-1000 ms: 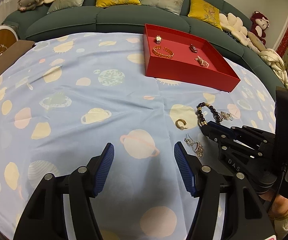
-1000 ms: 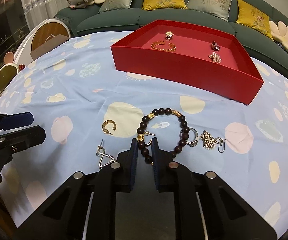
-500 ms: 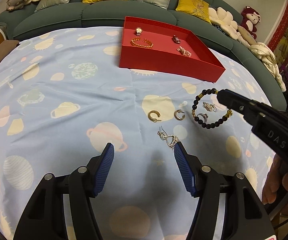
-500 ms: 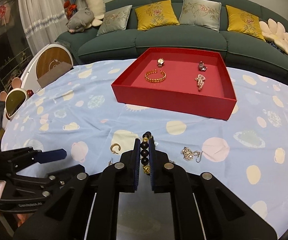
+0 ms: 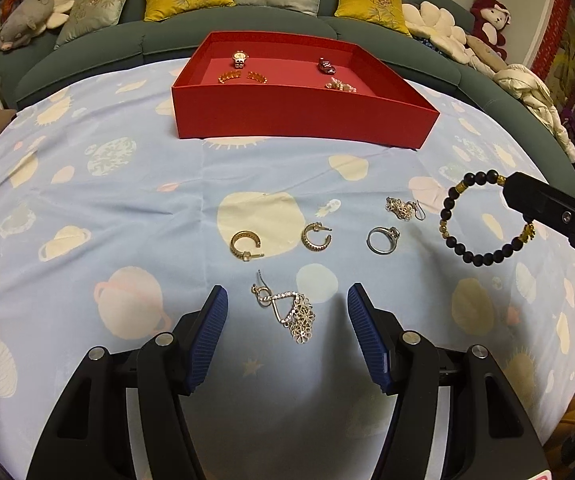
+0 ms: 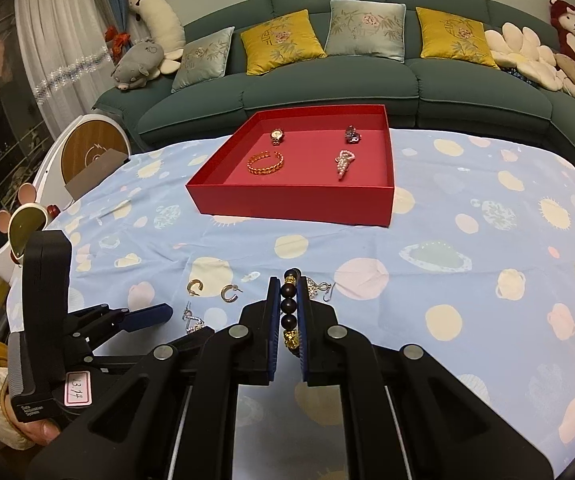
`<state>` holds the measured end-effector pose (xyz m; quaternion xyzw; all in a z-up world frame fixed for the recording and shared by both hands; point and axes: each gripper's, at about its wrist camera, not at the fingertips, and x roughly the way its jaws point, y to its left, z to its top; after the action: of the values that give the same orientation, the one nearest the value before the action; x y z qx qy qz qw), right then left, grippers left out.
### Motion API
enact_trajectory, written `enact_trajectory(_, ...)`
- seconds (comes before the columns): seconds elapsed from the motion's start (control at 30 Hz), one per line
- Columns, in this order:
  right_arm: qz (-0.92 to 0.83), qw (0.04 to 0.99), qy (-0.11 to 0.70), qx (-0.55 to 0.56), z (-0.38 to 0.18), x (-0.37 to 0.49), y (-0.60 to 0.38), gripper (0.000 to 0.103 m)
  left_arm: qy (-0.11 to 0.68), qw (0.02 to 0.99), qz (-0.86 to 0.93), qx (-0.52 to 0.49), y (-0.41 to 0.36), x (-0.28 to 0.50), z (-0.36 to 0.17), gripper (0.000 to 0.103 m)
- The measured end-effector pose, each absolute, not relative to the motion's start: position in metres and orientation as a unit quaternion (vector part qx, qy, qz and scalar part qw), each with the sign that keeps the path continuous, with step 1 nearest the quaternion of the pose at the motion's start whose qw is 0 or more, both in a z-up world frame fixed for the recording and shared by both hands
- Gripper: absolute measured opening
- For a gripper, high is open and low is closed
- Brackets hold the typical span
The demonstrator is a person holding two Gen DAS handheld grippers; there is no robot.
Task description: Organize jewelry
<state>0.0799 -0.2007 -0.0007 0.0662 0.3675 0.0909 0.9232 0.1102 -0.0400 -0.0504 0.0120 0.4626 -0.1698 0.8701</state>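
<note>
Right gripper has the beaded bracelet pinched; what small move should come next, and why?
Probably carry it forward over the red box. The right gripper is shut on the beaded bracelet, which hangs clear of the cloth, and the box already holds other pieces with bare floor between them.

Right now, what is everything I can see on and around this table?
red tray: one, far side of cloth
watch, gold bangle, dark piece, pearl clip: one each, inside tray
gold hoop earrings: two, on cloth
silver ring: one, beside hoops
silver drop earrings: two, apart on cloth
beaded bracelet: one, dark and gold, lifted
sofa: green, cushions, plush toys
left hand-held gripper: open, over an earring
right hand-held gripper: shut on bracelet
</note>
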Motion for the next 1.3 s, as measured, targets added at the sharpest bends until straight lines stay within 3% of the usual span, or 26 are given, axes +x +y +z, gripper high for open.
enact_trajectory(0.17,0.081,0.926,0.361,0.074,0.003,0.076,-0.214,0.007,0.447,0.879,-0.162,0.029,-0.046,0.109,-0.051,0.041)
enact_trajectory(0.23,0.077,0.927,0.359,0.077,0.005,0.075,-0.22,0.007,0.446,0.879,-0.165,0.032,-0.047,0.109,-0.051,0.019)
enact_trajectory(0.5,0.062,0.93,0.352,0.087,0.008,0.073,-0.233,0.007,0.446,0.877,-0.174,0.036,-0.048,0.107,-0.05,0.018)
enact_trajectory(0.53,0.062,0.93,0.352,0.087,0.008,0.073,-0.233,0.007,0.447,0.876,-0.176,0.035,-0.048,0.106,-0.049,0.013)
enact_trajectory(0.57,0.062,0.93,0.351,0.087,0.009,0.073,-0.232,0.007,0.447,0.876,-0.18,0.033,-0.047,0.106,-0.048,0.0)
enact_trajectory(1.3,0.072,0.932,0.346,0.083,0.015,0.083,-0.212,0.007,0.401,0.893,-0.2,-0.048,0.008,0.107,0.02,0.0)
